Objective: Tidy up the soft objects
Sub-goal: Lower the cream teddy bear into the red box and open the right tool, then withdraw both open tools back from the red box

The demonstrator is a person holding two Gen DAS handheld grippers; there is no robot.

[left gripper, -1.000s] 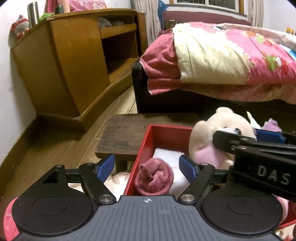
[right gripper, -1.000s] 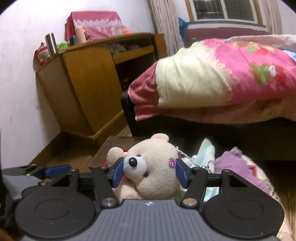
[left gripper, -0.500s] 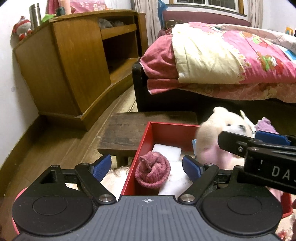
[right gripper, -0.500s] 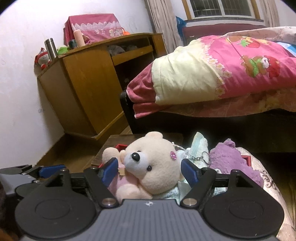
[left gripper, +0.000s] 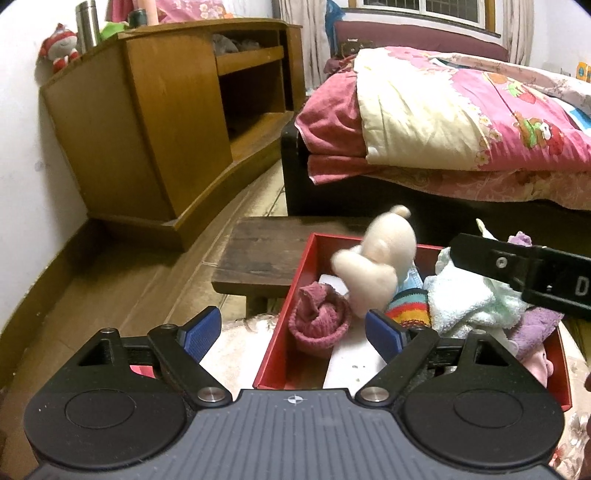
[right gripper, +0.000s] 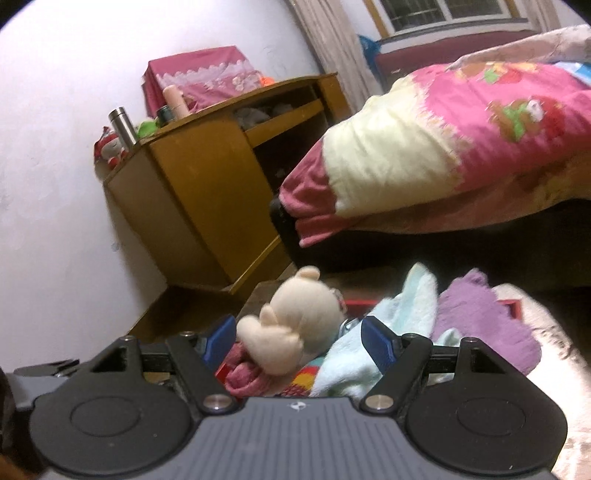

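Note:
A red box [left gripper: 300, 273] sits on the floor with soft things in it. Inside lie a rolled maroon sock [left gripper: 319, 325], a striped knit piece [left gripper: 408, 304], a mint towel [left gripper: 465, 295] and a purple cloth [right gripper: 476, 317]. A cream teddy bear [left gripper: 384, 254] lies tipped over in the box, its back toward me. My left gripper [left gripper: 293, 326] hovers open above the box's left end, over the sock. My right gripper [right gripper: 299, 334] is open; the bear [right gripper: 299, 306] lies just beyond its pads, untouched. One of the right fingers [left gripper: 517, 266] reaches in above the towel.
A wooden cabinet [left gripper: 147, 129] with open shelves stands against the left wall, with a steel flask [left gripper: 83, 22] on top. A bed with a pink quilt [left gripper: 461, 110] fills the right. A low dark wooden stool [left gripper: 266, 254] stands behind the box. Wood floor lies to the left.
The right jaws widened off the bear, which toppled from upright and facing me into the box. Both grippers drew back and rose a little.

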